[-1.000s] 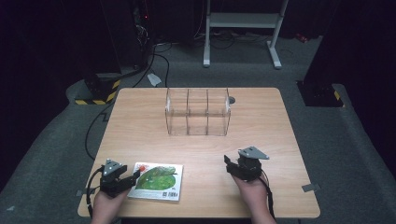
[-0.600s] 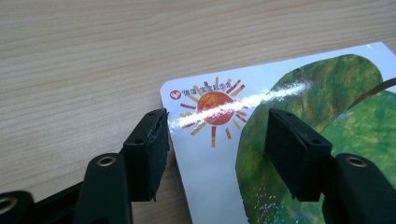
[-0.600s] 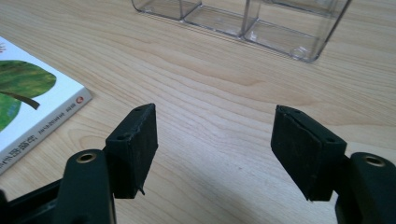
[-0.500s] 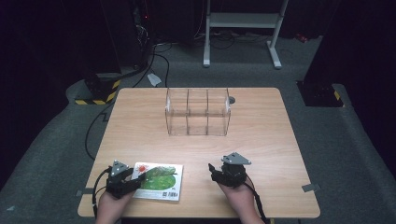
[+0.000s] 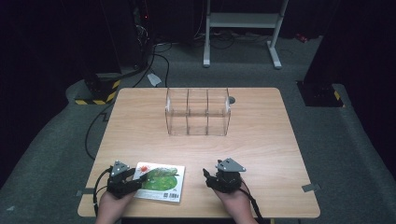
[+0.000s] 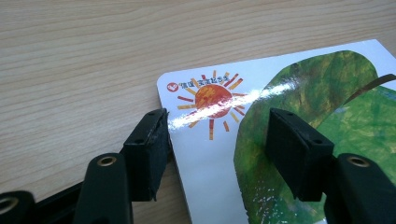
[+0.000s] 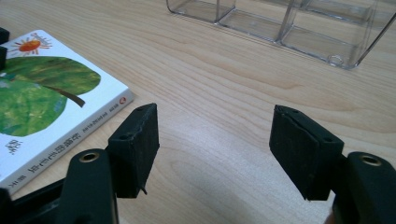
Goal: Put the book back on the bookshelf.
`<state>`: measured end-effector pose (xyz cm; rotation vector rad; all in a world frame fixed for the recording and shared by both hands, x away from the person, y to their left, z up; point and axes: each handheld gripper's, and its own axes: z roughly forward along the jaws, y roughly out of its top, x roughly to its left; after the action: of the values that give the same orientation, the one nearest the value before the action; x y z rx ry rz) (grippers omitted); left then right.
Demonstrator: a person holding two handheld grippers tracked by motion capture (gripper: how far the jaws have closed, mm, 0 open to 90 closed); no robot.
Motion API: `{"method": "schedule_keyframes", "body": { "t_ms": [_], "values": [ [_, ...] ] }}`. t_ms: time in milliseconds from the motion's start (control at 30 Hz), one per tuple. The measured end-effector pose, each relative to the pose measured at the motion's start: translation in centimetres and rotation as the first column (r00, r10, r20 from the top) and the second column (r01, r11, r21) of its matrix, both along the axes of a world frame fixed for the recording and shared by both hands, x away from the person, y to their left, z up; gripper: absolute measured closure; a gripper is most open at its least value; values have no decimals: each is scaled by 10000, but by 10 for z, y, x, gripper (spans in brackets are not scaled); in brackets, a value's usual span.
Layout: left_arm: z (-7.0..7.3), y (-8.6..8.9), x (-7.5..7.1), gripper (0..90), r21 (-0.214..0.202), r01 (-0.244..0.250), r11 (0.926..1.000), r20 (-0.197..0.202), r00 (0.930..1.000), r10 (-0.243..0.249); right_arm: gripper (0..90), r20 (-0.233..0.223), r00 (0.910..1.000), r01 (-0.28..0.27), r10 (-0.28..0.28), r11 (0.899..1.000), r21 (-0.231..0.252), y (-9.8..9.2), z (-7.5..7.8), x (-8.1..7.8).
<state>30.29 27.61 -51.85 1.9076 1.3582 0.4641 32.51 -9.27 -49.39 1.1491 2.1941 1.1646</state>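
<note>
A picture book (image 5: 161, 183) with a green leaf and an orange sun on its white cover lies flat near the table's front left. My left gripper (image 5: 141, 178) is at the book's left corner. In the left gripper view its jaws (image 6: 217, 140) straddle that corner of the book (image 6: 219, 100), one jaw beside the edge and the other over the cover. They have just been closing a little but still stand open. My right gripper (image 5: 207, 176) stands open over bare wood right of the book (image 7: 44, 86), with nothing between its jaws (image 7: 215, 140).
A clear plastic organizer (image 5: 198, 112) with three compartments stands at the middle back of the wooden table (image 5: 261, 140), and it shows ahead in the right gripper view (image 7: 289, 23). Cables trail off the table's left edge to the dark floor.
My right gripper has slid left toward the book and sunk slightly. The left gripper has stayed at the book's corner.
</note>
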Motion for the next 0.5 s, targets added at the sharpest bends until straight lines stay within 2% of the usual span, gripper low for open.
{"method": "schedule_keyframes", "body": {
  "t_ms": [33, 100, 333, 500],
  "values": [
    [0, -2, 0, 396, -120, 3, 9999, -29, 10000, -3, 321, -27, 10000, 9, -8, 10000, 56, 0, 0, -1],
    [0, -5, 0, 395, -66, 129, 9999, -22, 9999, -129, 316, -38, 10000, -12, 12, 10000, 67, 0, -1, -3],
    [-2, -23, 5, 392, -297, 588, 9978, 88, 9982, -586, 314, -309, 9995, -33, 39, 9998, 186, 2, -5, -4],
    [0, -40, 11, 404, 126, 988, 9950, 276, 9947, -991, 316, -553, 9983, -160, 177, 9994, 308, 7, -7, -4]
  ]
}}
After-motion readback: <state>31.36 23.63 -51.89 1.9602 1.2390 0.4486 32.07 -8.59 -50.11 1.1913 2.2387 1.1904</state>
